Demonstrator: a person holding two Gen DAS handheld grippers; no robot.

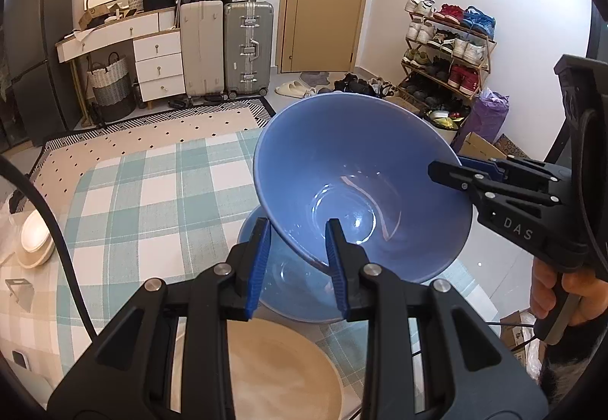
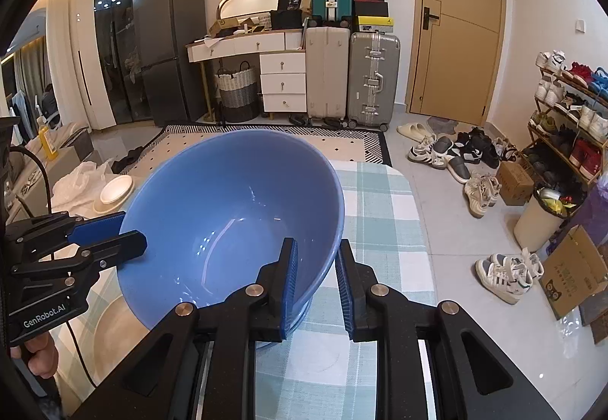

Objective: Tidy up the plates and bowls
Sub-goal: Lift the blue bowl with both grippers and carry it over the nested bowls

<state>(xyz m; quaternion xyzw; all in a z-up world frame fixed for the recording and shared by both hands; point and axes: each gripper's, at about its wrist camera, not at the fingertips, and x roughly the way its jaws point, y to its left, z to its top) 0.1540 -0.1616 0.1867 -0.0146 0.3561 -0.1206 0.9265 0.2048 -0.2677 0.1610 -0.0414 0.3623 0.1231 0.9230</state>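
Note:
A large blue bowl (image 1: pixel 357 173) is held tilted in the air by both grippers, just above a second blue bowl (image 1: pixel 288 291) that stands on the checked tablecloth. My left gripper (image 1: pixel 298 260) straddles the near rim of the upper bowl, one finger inside and one outside. My right gripper (image 2: pixel 315 283) clamps the opposite rim of the same bowl (image 2: pixel 228 215); it also shows in the left wrist view (image 1: pixel 456 169). A beige plate (image 1: pixel 281 370) lies on the table under my left gripper.
A stack of white dishes (image 1: pixel 36 237) sits at the left table edge, on a plastic bag in the right wrist view (image 2: pixel 114 192). The table's right edge (image 2: pixel 421 230) drops to a floor with shoes, boxes and a bin.

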